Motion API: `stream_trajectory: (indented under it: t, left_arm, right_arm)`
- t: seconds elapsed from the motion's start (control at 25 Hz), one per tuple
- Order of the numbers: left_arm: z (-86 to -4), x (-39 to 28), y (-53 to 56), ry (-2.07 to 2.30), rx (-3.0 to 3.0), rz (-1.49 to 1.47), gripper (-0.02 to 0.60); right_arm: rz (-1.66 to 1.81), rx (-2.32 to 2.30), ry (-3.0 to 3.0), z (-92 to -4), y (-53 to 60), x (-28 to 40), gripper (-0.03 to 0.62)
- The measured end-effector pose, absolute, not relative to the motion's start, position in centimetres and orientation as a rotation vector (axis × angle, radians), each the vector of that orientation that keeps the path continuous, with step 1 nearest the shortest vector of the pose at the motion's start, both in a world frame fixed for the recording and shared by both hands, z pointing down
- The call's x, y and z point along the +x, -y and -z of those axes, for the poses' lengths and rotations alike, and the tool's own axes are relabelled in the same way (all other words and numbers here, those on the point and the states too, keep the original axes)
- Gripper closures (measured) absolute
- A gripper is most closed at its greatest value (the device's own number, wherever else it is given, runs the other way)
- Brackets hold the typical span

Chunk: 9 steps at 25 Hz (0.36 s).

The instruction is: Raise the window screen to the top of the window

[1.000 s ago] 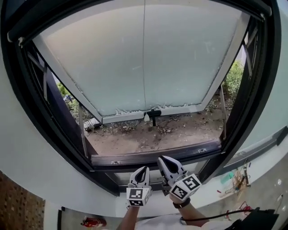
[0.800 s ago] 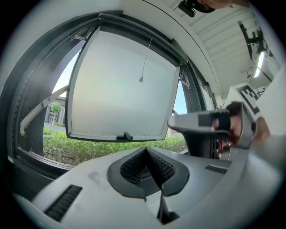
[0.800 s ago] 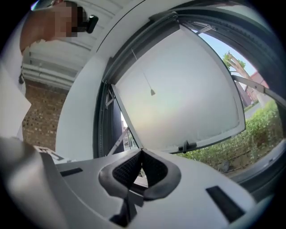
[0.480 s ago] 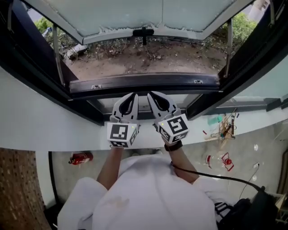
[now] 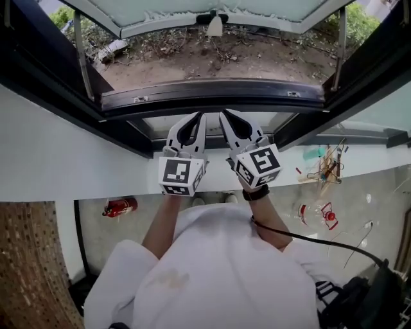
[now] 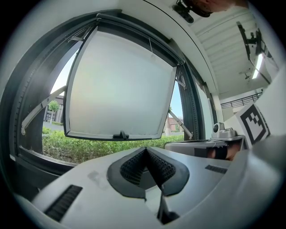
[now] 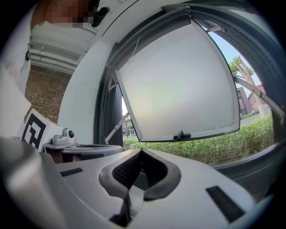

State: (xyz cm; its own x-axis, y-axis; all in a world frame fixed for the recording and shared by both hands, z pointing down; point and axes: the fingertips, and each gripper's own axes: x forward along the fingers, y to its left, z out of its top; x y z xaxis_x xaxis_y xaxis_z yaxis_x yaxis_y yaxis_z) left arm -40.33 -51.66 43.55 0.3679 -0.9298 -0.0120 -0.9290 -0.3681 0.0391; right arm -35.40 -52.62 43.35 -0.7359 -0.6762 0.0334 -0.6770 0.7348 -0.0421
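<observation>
The window's frosted sash stands pushed outward, its dark handle at the lower edge. A dark lower frame rail runs across below it; I cannot make out a screen. My left gripper and right gripper sit side by side just below that rail, pointing at the window, both shut with nothing between the jaws. In the left gripper view the shut left gripper faces the sash and handle. The right gripper view shows the shut right gripper facing the sash.
A white ledge runs under the window. On the floor lie a red fire extinguisher at left and small items at right. A brick wall is lower left. A black cable trails from my right wrist. Hedge outside.
The head view has swung downward: the window has slid up in the picture and the person's white-clad body has come into view. The grippers stay shut, side by side; the right one has sunk.
</observation>
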Motion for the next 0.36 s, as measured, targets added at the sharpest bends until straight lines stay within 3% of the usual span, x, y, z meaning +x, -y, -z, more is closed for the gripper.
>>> stream_trajectory:
  t: [0.36]
  left_arm:
    - [-42.69,-40.96,51.35,1.766,2.585,0.077,0.580]
  right_arm:
    - [-0.026,1.154,2.911,-42.50,52.72,-35.27,0.592]
